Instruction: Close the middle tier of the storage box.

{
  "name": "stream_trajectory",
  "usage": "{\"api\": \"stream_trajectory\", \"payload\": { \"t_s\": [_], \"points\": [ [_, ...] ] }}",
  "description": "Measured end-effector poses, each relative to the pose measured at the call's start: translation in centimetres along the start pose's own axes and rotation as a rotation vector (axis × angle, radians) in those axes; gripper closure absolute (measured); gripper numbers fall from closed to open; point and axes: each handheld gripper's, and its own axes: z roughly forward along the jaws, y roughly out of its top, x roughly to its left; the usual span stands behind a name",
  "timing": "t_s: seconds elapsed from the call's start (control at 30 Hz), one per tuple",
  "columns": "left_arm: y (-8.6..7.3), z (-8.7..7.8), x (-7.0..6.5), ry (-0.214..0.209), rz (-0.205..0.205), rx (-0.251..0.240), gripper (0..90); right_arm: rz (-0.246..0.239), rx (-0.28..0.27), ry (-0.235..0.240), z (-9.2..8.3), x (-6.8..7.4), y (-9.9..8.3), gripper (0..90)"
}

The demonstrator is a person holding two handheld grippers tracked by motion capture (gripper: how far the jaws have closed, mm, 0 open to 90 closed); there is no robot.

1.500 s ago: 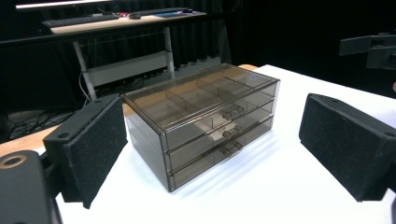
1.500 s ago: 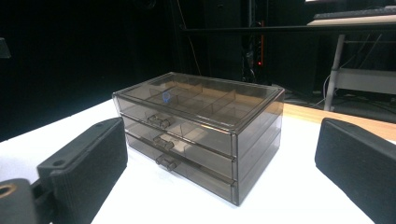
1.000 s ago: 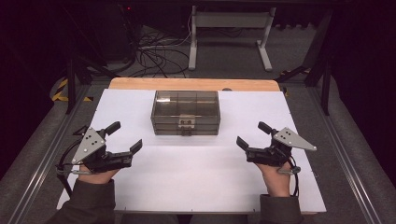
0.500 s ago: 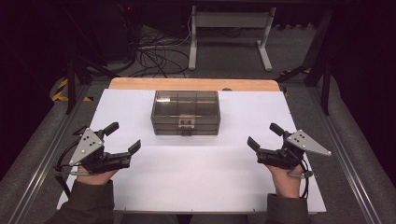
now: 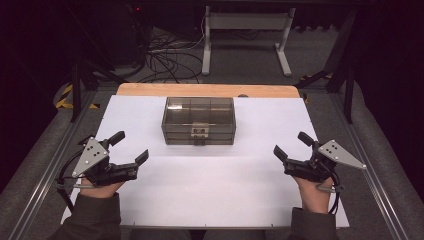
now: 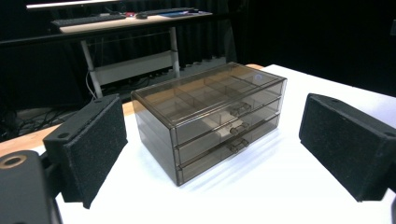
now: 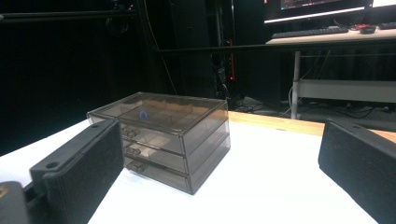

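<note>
right tongs [image 5: 292, 145] moved outward; drawer box [image 5: 198, 121] sits between both open tongs.

We see a white worktop [image 5: 210, 195] with a bare wooden strip [image 5: 207, 90] along its far edge | grey carpeted floor [image 5: 30, 165] around it | a white-legged desk [image 5: 247, 30] beyond, with a tangle of black cables [image 5: 165, 55] beside it | we note dark surroundings, with a keyboard [image 7: 310, 32] on the desk.

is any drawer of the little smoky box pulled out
No, in the left gripper view all three drawers of the box sit flush with its front, handles in line.
</note>
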Motion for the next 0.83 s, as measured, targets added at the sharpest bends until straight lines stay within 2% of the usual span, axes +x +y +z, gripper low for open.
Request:
{"api": "stream_trajectory", "payload": {
  "t_s": [0.47,0.63,0.83],
  "points": [
    [-0.23,0.00,0.31,0.002,-0.004,0.005,8.4,0.001,0.007,0.000,-0.01,-0.15,0.08,1.1],
    [-0.29,0.03,0.33,0.000,-0.006,0.007,8.5,-0.007,0.012,0.007,0.22,-0.05,-0.02,1.1],
    [-0.38,0.17,0.39,-0.004,-0.007,0.012,8.5,-0.021,0.020,-0.008,0.42,0.02,-0.03,0.8]
  ]
}}
